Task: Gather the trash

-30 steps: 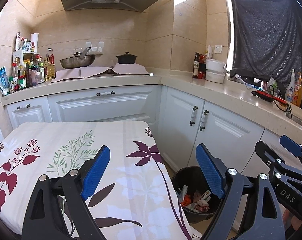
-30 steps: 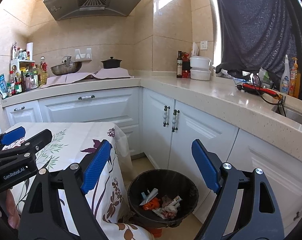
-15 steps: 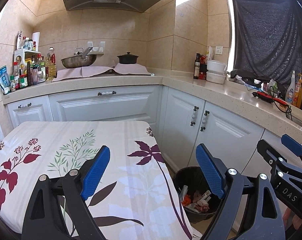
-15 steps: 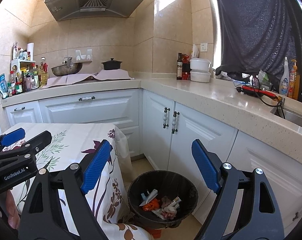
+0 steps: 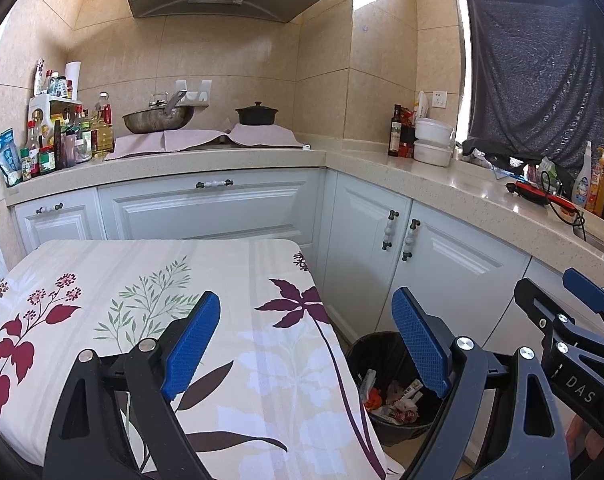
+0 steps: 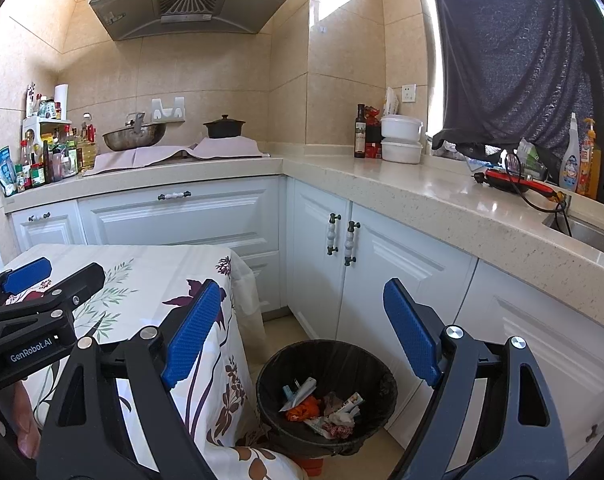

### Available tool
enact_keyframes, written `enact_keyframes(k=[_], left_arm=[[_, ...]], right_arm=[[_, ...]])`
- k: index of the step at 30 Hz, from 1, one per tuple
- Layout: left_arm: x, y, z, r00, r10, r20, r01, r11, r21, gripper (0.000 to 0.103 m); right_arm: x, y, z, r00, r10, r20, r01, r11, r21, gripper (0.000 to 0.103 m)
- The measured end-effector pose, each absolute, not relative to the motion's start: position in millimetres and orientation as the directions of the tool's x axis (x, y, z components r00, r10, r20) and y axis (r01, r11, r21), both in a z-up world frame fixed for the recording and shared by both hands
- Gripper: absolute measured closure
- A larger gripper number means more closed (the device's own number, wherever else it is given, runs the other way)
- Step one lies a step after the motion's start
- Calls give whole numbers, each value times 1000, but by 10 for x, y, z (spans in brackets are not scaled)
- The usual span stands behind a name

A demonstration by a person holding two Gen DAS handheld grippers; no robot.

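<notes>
Nothing has changed over the last second: left tongs (image 5: 306, 344) and right tongs (image 6: 297, 332) hold still, both wide open and empty. Trash (image 6: 322, 404) sits inside the bin (image 6: 386, 376), right of the tablecloth (image 5: 149, 272), which is bare, so collection looks done. Bin base hidden; individual scraps hard to make out.

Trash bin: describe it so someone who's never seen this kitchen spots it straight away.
Find the white cabinets under the corner of the counter. On the floor before them, beside the table with the flowered cloth, stands the trash bin. It is the only round black container at floor level, lined with a black bag and holding crumpled wrappers.
</notes>
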State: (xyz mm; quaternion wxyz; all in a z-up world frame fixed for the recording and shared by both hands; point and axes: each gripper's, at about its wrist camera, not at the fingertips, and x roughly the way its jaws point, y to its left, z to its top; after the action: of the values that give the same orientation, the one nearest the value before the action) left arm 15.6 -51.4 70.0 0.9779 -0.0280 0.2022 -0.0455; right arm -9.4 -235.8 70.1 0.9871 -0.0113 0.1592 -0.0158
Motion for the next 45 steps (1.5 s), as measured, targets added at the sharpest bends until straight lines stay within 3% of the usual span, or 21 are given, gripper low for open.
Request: enact_keyframes(k=[30,45], left_arm=[[188,-506,636,912,-98,-399,75,995,-73,17],[303,-444,578,899,-111,-424,83,993,-84,12]], right_arm=[[-32,-2277,619,944,-26,-329,17,999,-29,21],[76,-2181,575,936,-15,-351,1,999,-41,21]])
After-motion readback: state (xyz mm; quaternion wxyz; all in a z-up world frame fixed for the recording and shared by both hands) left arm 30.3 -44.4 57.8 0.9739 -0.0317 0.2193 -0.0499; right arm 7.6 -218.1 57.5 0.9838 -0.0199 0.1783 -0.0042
